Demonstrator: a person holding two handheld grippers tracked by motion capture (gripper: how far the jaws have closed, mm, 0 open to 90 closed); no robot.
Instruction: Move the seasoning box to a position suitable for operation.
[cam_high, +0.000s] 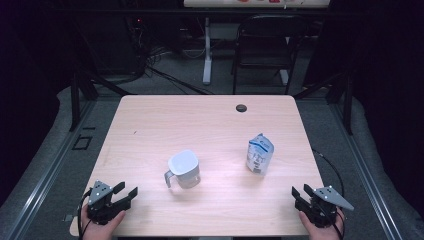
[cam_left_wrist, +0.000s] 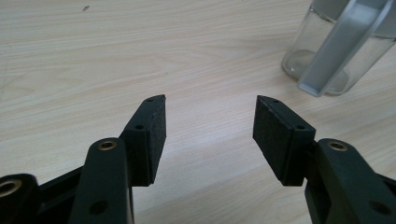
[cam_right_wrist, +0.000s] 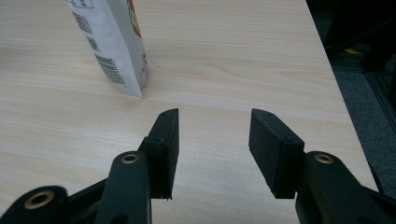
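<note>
Grippers rest at the near corners of the table (cam_high: 150, 120): we see the left gripper (cam_high: 125, 192) at the near left with its jaws spread wide and nothing between them, and the right gripper (cam_high: 301, 191) at the near right, jaws likewise apart and empty. We find the clear jug (cam_high: 183, 169), white lid on and handle turned to the near left, upright near the table's middle. The white pouch (cam_high: 260, 154) stands upright to its right, well apart from both grippers.
</note>
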